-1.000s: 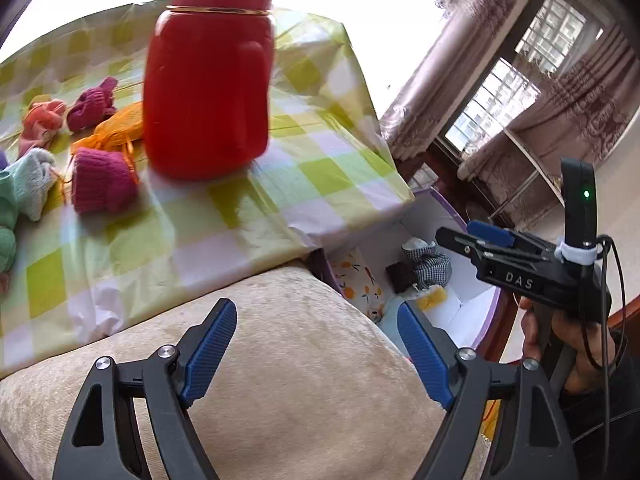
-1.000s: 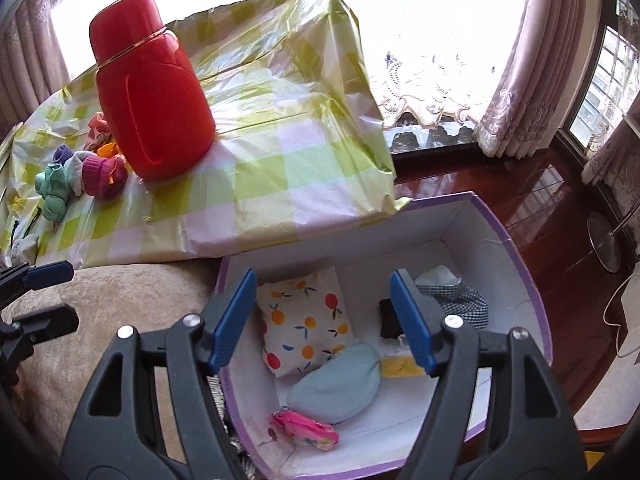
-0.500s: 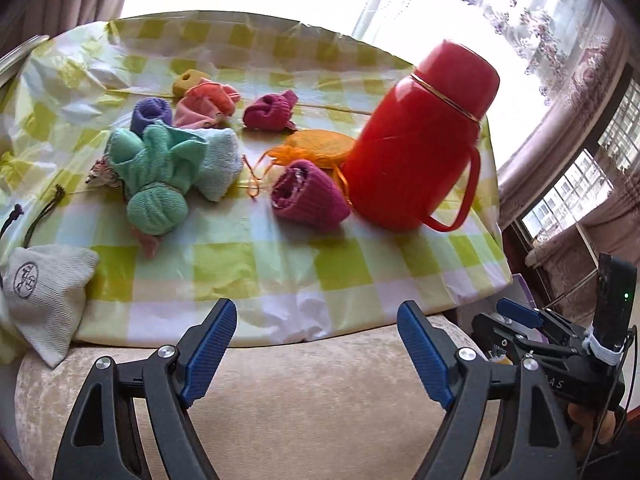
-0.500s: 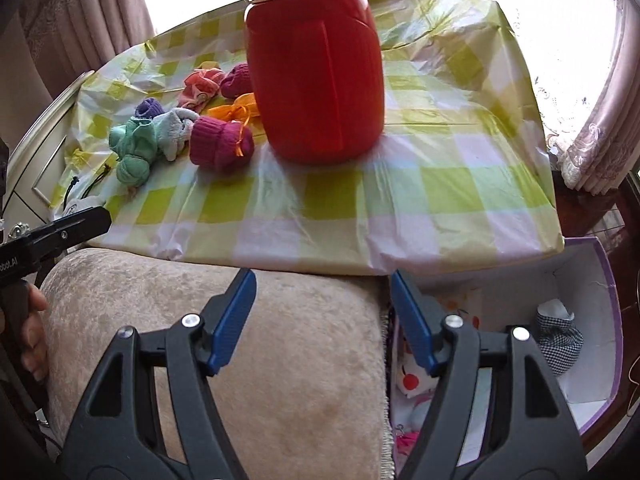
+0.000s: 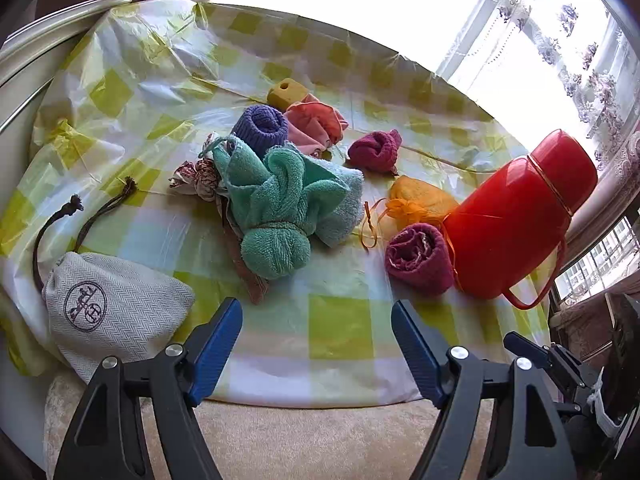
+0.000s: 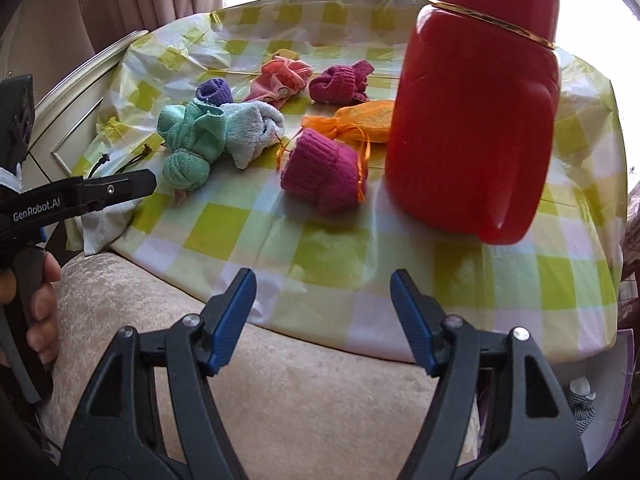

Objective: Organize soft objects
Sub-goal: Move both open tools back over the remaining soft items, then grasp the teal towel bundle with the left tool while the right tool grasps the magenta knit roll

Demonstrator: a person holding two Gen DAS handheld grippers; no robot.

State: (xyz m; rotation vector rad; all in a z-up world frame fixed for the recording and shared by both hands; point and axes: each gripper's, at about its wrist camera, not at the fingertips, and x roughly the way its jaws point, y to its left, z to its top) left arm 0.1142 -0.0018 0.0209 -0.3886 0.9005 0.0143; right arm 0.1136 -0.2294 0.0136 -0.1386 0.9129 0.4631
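Soft items lie on a checked tablecloth [image 5: 340, 332]: a knotted green towel [image 5: 276, 208], a pale blue towel [image 6: 252, 128], a purple sock roll [image 5: 262, 126], a pink cloth [image 5: 316, 122], two magenta sock rolls [image 5: 418, 258] [image 5: 376, 152], an orange mesh pouch [image 5: 420, 200] and a grey drawstring bag [image 5: 108, 308]. My left gripper [image 5: 316, 344] is open and empty near the cloth's front edge. My right gripper [image 6: 322, 312] is open and empty, over the front edge, short of the near magenta roll [image 6: 322, 174].
A tall red flask [image 6: 476, 120] stands at the right of the table, close to the near magenta roll. A yellow sponge block [image 5: 286, 92] lies at the back. A beige cushion [image 6: 300, 392] lies under both grippers. A box edge [image 6: 624, 380] shows low right.
Both grippers have swung left from the storage box toward the table. The soft items now fill both views. Both stay open and empty.
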